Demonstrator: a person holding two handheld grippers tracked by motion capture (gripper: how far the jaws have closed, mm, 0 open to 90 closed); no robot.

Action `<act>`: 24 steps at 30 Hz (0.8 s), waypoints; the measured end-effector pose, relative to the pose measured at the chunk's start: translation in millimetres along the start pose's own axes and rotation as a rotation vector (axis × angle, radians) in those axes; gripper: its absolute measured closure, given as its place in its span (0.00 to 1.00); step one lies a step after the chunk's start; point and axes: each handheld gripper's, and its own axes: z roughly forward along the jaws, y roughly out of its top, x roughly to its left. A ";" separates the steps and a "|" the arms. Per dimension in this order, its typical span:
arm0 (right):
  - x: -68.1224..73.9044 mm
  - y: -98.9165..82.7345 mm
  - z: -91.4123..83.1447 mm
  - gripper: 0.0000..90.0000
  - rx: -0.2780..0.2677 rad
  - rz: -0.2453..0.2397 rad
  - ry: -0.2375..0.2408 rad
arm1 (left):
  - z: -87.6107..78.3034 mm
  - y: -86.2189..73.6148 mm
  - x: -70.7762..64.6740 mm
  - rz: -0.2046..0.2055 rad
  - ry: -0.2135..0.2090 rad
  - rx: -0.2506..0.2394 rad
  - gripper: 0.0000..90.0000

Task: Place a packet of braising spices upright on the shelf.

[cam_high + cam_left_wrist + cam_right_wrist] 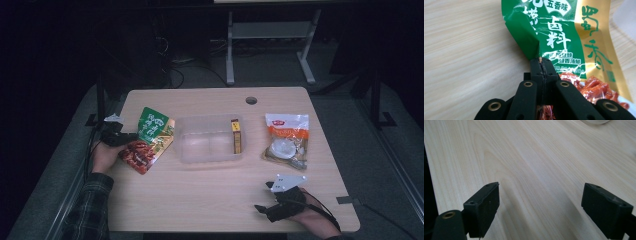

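A green, gold and red snack packet (150, 139) lies at the left of the wooden table (200, 200), its near edge lifted. My left gripper (129, 139) is shut on that edge. In the left gripper view the black jaws meet with the folded packet edge (529, 37) pinched between them (541, 65). My right gripper (267, 209) rests near the table's front right. Its jaws stand wide apart over bare wood in the right gripper view (541, 200), with nothing between them.
A clear plastic tub (210, 141) sits at the table's middle, with a narrow yellow box (236, 136) inside at its right. An orange and white packet (286, 140) lies to the right of the tub. A round cable hole (251, 100) is at the far edge.
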 end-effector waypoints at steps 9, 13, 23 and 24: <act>-0.5 0.6 0.4 0.16 -0.003 -0.002 -0.003 | -31.3 -12.0 8.6 -0.020 0.007 -0.024 1.00; -0.1 0.7 0.0 0.16 -0.003 -0.003 -0.003 | -43.5 -16.6 9.9 -0.027 -0.008 -0.026 1.00; 0.0 1.0 -0.1 0.16 -0.005 -0.005 -0.003 | -71.0 -28.1 -0.5 -0.034 -0.042 -0.063 1.00; -0.1 1.1 -0.1 0.16 -0.005 -0.005 -0.002 | -75.6 -29.4 -3.4 -0.022 -0.042 -0.072 1.00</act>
